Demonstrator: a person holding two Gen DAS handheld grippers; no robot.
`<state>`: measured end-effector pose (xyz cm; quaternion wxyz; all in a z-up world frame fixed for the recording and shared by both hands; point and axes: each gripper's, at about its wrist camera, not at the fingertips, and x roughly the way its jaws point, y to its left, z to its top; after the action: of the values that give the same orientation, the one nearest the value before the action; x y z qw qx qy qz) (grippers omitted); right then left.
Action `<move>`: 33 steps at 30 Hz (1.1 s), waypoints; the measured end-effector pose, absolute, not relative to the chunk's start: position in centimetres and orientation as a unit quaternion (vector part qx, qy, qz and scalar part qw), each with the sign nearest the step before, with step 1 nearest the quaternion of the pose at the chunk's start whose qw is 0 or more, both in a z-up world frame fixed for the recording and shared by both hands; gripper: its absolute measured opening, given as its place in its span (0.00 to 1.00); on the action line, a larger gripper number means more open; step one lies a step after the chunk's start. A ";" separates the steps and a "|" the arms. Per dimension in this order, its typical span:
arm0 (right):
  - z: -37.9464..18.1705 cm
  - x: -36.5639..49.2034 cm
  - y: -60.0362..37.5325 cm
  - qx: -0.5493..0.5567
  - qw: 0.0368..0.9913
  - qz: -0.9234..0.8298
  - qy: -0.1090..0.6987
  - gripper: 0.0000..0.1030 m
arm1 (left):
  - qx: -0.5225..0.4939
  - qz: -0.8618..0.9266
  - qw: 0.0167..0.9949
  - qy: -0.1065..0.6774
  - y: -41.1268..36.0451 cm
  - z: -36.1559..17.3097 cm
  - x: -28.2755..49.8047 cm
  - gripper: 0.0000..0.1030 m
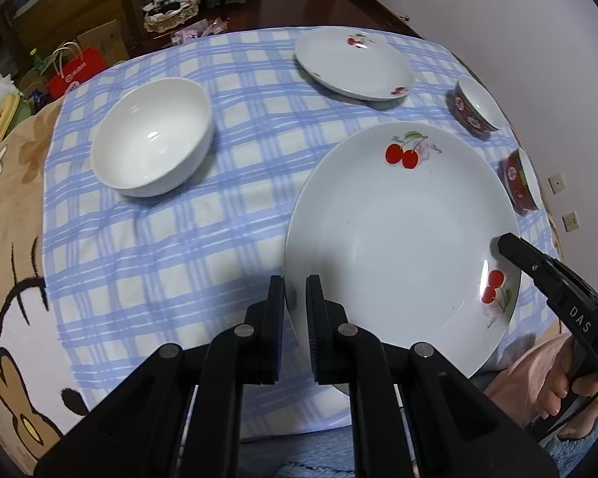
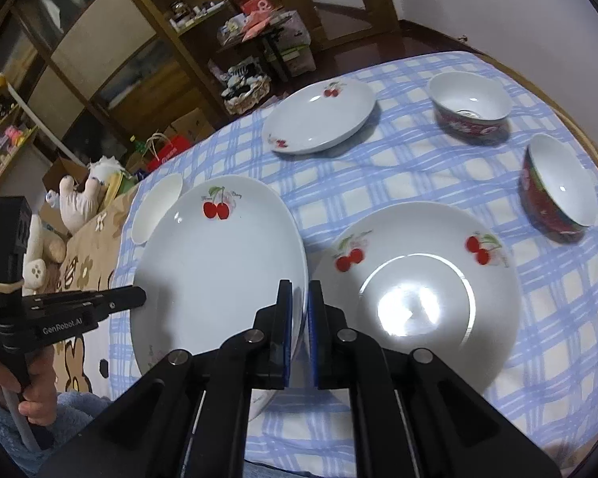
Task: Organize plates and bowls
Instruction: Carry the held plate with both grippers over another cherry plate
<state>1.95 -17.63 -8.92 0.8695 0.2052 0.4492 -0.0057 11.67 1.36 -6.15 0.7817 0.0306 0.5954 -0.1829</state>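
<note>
Both tongs are pinching one glossy white cherry plate (image 1: 394, 235) by opposite rim edges: the left tongs (image 1: 295, 298) nearly closed on its lower-left edge, the right tongs (image 2: 299, 302) nearly closed on the rim at frame centre. It is hanging tilted above the blue checked cloth (image 1: 159, 247). Beyond, a smooth round white bowl (image 1: 153, 137) is sitting upper left; a second cherry plate (image 1: 353, 63) is lying farther back.

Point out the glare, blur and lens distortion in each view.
Right wrist view: strong glare patch in the well of the near cherry plate; the two red patterned bowls at right look smeared. Left wrist view: only a small highlight in the white bowl. Both views: fisheye bending curves the checked tablecloth, with dark vignetted corners.
</note>
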 end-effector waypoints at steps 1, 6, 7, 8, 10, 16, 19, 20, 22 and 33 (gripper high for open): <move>-8.8 1.7 -18.1 0.206 0.870 -0.008 0.447 0.08 | 0.031 -0.185 0.781 0.595 1.0 -6.1 11.6 0.10; -8.6 0.8 -19.8 0.210 0.870 -0.021 0.446 0.08 | 0.033 -0.198 0.778 0.596 -0.8 -6.0 11.2 0.10; -8.5 0.6 -20.1 0.209 0.870 -0.024 0.445 0.08 | 0.032 -0.201 0.778 0.595 -1.1 -5.9 11.1 0.10; -8.4 0.3 -20.4 0.208 0.871 -0.027 0.444 0.08 | 0.031 -0.204 0.778 0.593 -1.5 -5.9 11.0 0.10; -8.3 0.0 -20.8 0.210 0.872 -0.031 0.442 0.08 | 0.029 -0.211 0.777 0.592 -2.0 -5.9 10.9 0.10; -8.1 -0.9 -22.1 0.214 0.872 -0.042 0.439 0.08 | 0.029 -0.215 0.777 0.591 -3.6 -6.0 10.9 0.10; -8.0 -1.4 -22.7 0.216 0.872 -0.051 0.436 0.08 | 0.032 -0.221 0.776 0.589 -4.5 -6.1 10.8 0.10; -8.0 -1.5 -22.9 0.218 0.871 -0.053 0.436 0.08 | 0.032 -0.224 0.775 0.590 -4.8 -6.1 10.8 0.10; -8.1 -1.9 -23.6 0.223 0.870 -0.059 0.435 0.08 | 0.033 -0.230 0.772 0.591 -5.5 -6.2 10.8 0.10; -9.1 -3.5 -27.1 0.244 0.864 -0.086 0.431 0.08 | 0.051 -0.253 0.765 0.590 -9.5 -7.2 10.7 0.10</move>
<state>-3.49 -27.06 -9.11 0.8644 0.2437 0.4314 -0.0857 10.71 -9.47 -7.20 0.7653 0.0512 0.5897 -0.2529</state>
